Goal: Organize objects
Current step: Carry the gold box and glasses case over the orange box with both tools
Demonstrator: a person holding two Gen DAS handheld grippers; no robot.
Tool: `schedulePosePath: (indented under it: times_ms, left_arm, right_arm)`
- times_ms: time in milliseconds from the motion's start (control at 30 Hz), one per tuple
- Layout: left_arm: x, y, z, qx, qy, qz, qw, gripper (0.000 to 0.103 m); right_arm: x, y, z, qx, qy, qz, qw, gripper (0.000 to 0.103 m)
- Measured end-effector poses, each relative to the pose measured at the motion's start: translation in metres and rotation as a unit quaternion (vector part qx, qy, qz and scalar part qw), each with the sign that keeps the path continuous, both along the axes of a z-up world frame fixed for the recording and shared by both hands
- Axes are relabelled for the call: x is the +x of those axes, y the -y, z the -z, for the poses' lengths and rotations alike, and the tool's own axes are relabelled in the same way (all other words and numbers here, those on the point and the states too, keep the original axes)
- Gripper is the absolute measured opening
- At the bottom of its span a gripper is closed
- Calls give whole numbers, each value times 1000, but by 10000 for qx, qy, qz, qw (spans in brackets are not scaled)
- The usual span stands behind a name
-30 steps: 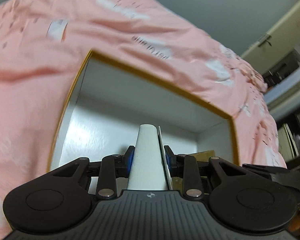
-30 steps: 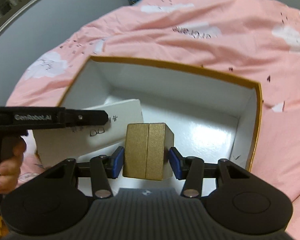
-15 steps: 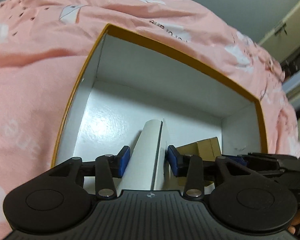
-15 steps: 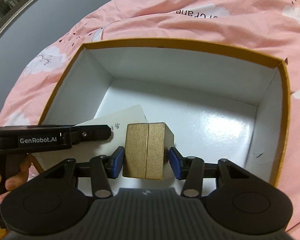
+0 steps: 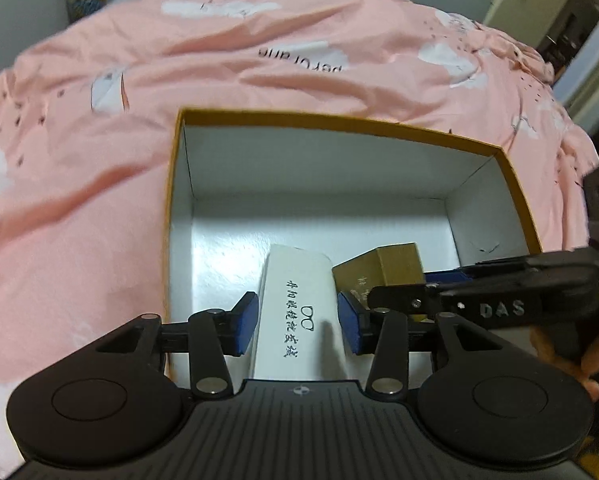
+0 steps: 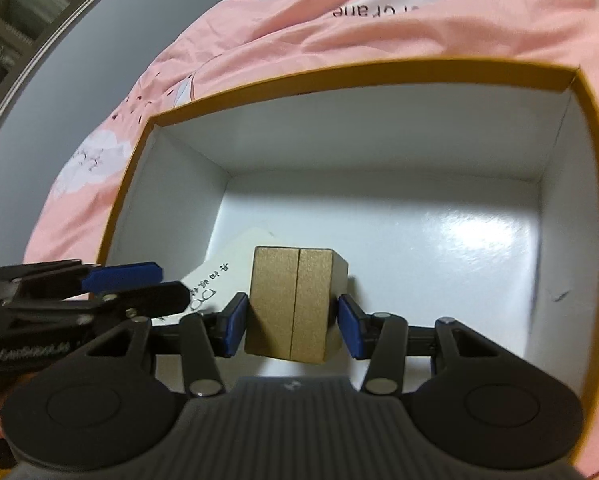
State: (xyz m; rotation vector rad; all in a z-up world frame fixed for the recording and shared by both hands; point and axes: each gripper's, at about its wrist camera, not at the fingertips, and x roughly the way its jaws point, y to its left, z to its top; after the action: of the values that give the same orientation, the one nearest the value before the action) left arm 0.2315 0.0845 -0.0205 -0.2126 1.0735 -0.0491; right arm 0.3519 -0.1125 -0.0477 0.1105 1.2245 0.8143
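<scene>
left gripper (image 5: 297, 322): jaws have just been opening, pads now clear of the white box (image 5: 295, 312), which sits in the tray (image 5: 171, 200) at its 7 o'clock
right gripper (image 6: 291, 326): looks clamped on the gold box (image 6: 291, 304), low over the tray floor
risk: gold box probably knocks the white one if let go crooked

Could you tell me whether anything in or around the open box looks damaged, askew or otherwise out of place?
Only small things stand out. The open box has a small dark scuff or tear on its inner right wall. The white glasses case lies askew to the walls, angled toward the gold box. Nothing is spilled.
</scene>
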Motion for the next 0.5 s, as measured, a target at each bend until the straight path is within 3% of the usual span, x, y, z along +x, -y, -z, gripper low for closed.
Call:
schedulePosePath:
  times_ms: [233,500]
  left_arm:
    - [-2,-6,-9,170,47,286,9994,51]
    - [-7,-21,-19,110,438,78,9990,51]
  right_arm:
    - [2,-13,7,202,-340,-19,9992,50]
    - [-1,-34,20,381,-763,-175,9962,50]
